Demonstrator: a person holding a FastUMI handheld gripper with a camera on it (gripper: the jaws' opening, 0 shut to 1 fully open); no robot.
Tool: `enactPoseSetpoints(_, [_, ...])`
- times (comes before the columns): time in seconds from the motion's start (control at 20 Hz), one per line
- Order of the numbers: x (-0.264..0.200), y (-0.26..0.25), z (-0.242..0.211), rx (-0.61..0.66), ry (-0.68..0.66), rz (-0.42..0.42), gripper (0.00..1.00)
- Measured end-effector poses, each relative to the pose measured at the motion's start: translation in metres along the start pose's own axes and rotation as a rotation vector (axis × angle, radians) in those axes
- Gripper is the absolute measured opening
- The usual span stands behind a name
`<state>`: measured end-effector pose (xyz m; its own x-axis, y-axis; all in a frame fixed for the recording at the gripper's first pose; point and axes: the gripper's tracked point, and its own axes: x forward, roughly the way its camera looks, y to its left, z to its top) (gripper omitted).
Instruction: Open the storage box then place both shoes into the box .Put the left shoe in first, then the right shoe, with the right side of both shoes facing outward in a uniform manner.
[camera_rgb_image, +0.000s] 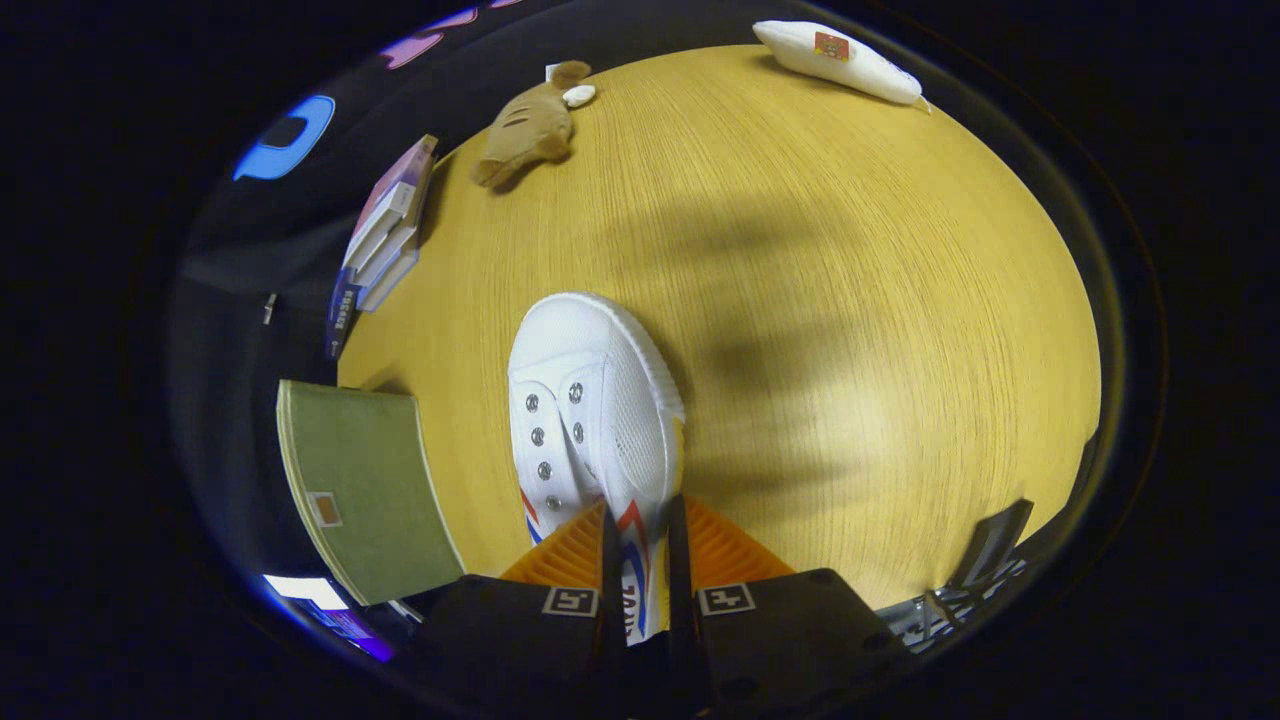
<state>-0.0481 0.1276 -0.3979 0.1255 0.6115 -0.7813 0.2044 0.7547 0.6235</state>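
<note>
Wood-grain table (850, 300) spreads out beyond the white shoe (590, 400), my one landmark. I have my gripper (638, 560) clamped on the shoe's side wall near the heel, toe pointing away, so I judge I can carry it level to the box. Left of the shoe lies a green book (360, 480); far beyond its toe, a brown plush toy (525, 130).

Table (800, 300): plush (525, 130), books (385, 235).
</note>
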Motion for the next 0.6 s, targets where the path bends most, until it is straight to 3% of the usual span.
enactPoseSetpoints(0.25, [-0.040, 0.059, -0.002, 0.056, -0.031, 0.105, 0.21])
enactPoseSetpoints(0.6, [-0.081, 0.175, -0.010, -0.020, -0.060, 0.239, 0.21])
